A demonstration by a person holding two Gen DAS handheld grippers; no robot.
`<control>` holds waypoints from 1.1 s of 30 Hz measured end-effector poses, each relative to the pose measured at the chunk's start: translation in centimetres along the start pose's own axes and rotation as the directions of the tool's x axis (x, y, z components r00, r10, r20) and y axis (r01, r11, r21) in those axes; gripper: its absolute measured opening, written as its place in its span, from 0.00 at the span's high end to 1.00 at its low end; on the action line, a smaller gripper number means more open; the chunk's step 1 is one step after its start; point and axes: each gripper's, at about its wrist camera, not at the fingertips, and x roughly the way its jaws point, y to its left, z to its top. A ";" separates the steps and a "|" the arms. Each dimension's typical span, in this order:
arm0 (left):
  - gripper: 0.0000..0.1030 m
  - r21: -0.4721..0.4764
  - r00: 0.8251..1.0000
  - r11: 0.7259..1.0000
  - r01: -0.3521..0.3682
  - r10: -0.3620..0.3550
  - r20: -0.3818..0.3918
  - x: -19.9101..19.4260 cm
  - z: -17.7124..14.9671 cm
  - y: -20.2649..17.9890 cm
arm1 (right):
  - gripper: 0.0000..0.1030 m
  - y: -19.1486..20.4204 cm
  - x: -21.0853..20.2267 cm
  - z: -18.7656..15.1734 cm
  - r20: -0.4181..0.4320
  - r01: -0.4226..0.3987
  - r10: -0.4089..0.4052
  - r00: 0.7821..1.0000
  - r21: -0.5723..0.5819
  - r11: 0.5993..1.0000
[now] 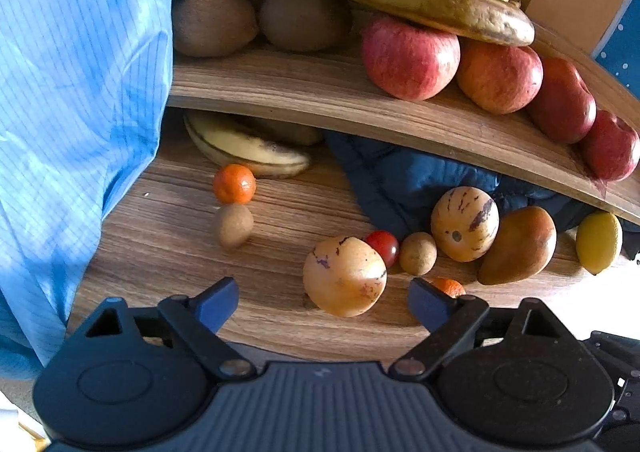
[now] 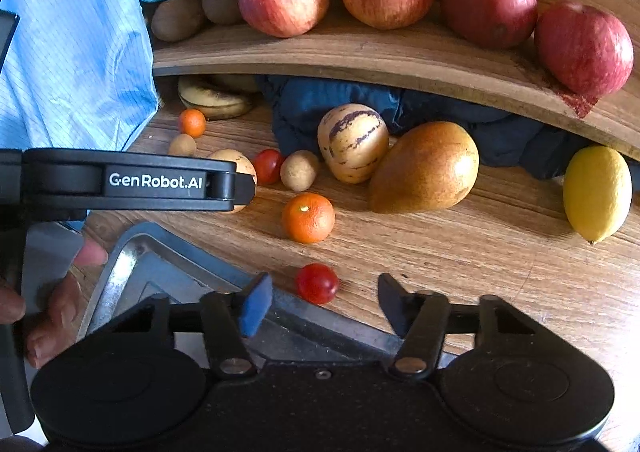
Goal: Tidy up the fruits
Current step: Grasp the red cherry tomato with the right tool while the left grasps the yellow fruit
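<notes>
A cherry tomato [image 2: 317,283] lies on the wooden table [image 2: 500,252] between the spread, empty fingers of the right gripper [image 2: 324,302], beside a metal tray [image 2: 132,264]. The left gripper [image 1: 322,302], likewise released, faces a pale melon [image 1: 344,276].

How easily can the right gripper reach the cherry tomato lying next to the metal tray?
Probably yes. The right gripper is open and the cherry tomato lies just ahead between its fingers, on bare wooden table. Only the metal tray rim sits close on its left.
</notes>
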 end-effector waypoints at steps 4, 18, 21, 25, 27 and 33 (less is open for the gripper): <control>0.22 -0.017 0.999 0.999 0.033 -0.032 0.011 0.2 0.0 0.4 | 0.48 -0.1 0.2 0.0 -0.007 -0.011 0.011 1.000 0.005 1.000; 0.46 -0.080 0.993 0.990 0.115 -0.117 -0.017 1.6 0.3 1.4 | 0.59 0.2 0.7 0.3 -0.015 -0.038 0.038 0.999 -0.003 0.999; 0.50 -0.069 0.992 0.991 0.118 -0.120 -0.026 1.8 0.4 1.2 | 0.61 0.5 0.8 0.3 -0.005 -0.038 0.038 0.999 -0.014 0.999; 0.51 -0.058 0.994 0.992 0.109 -0.111 -0.026 1.8 0.4 1.0 | 0.70 0.4 1.0 0.4 0.003 -0.041 0.041 0.999 0.007 0.999; 0.51 -0.053 0.994 0.993 0.105 -0.106 -0.025 1.8 0.4 0.8 | 0.75 0.3 1.0 0.5 0.008 -0.029 0.029 1.000 0.008 1.000; 0.51 -0.052 0.994 0.993 0.107 -0.108 -0.021 1.2 0.0 0.9 | 0.75 0.4 1.1 0.3 0.023 -0.024 0.024 0.999 0.007 1.000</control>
